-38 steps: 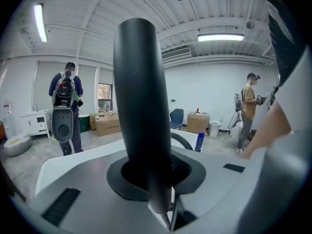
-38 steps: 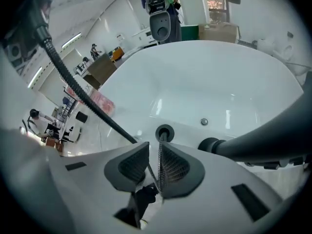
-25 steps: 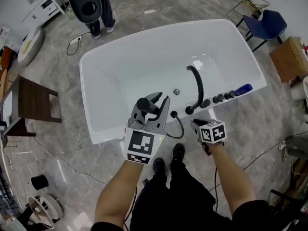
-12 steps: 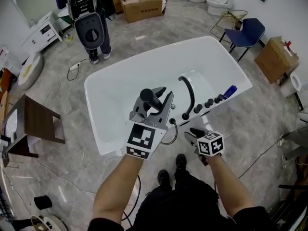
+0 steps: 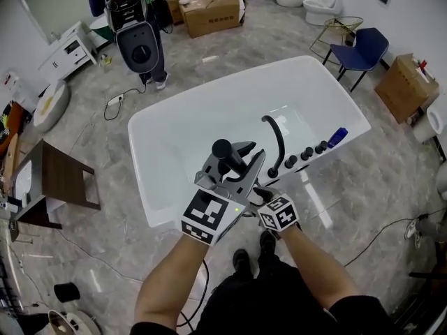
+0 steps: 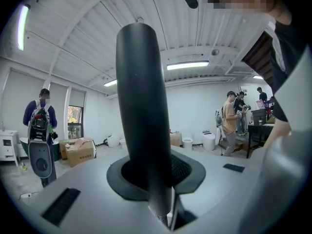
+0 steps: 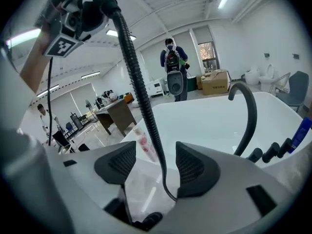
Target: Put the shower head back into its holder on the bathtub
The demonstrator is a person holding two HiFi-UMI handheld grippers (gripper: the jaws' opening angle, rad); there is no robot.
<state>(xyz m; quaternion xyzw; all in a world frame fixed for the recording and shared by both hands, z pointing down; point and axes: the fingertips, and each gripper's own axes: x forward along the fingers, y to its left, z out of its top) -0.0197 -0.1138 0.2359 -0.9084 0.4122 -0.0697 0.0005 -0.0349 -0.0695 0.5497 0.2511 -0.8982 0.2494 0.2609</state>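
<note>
My left gripper (image 5: 234, 173) is shut on the black stick-shaped shower head (image 5: 225, 153), held upright over the near rim of the white bathtub (image 5: 174, 138). In the left gripper view the shower head (image 6: 141, 106) stands between the dark pads (image 6: 187, 172). The black hose (image 7: 141, 96) hangs down from it and passes between the jaws of my right gripper (image 7: 153, 167), which have just been opening; the pads (image 7: 195, 167) do not press on it. My right gripper (image 5: 264, 202) sits just below and to the right of the left one. The holder is hidden.
A curved black faucet (image 5: 278, 135), black knobs (image 5: 305, 152) and a blue bottle (image 5: 336, 137) line the tub's near rim. A pink-and-white tube (image 7: 144, 140) lies by the rim. A person (image 5: 140, 33), cardboard box (image 5: 213, 5), blue chair (image 5: 363, 47) and wooden table (image 5: 63, 180) surround the tub.
My left gripper has risen with the shower head. My right gripper has moved left, close under the left one, and its jaws have opened round the hose.
</note>
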